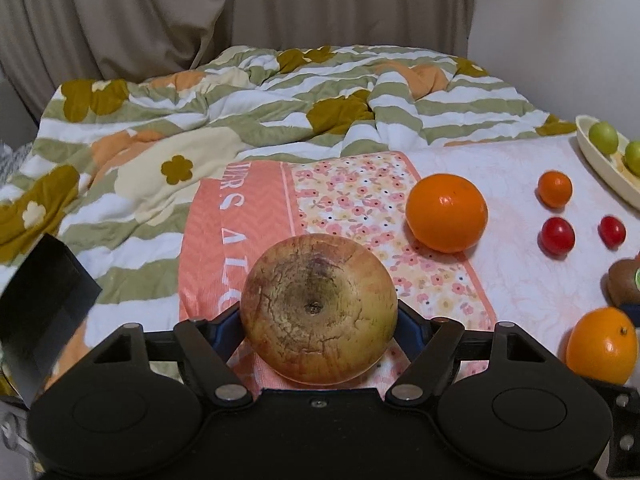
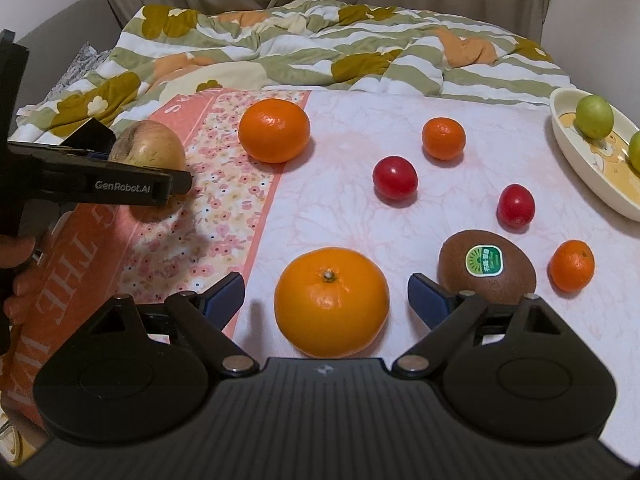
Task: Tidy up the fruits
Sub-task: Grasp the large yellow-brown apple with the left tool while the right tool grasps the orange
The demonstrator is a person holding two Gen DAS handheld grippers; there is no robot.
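My left gripper (image 1: 319,320) is shut on a yellowish, russeted apple (image 1: 319,309), held just above the pink floral cloth (image 1: 360,196). The right wrist view shows that gripper (image 2: 176,184) and the apple (image 2: 148,148) at the left. My right gripper (image 2: 326,294) is open, its fingers either side of a large orange (image 2: 331,301) that lies on the cloth. A second large orange (image 2: 274,130), small mandarins (image 2: 443,138) (image 2: 571,266), two red cherry tomatoes (image 2: 395,177) (image 2: 515,205) and a stickered kiwi (image 2: 486,266) lie around.
A cream oval dish (image 2: 576,168) at the right edge holds two green fruits (image 2: 594,116). A rumpled striped floral quilt (image 1: 240,120) lies behind the cloth, with curtains (image 1: 160,12) beyond. A hand (image 2: 16,272) holds the left gripper's handle.
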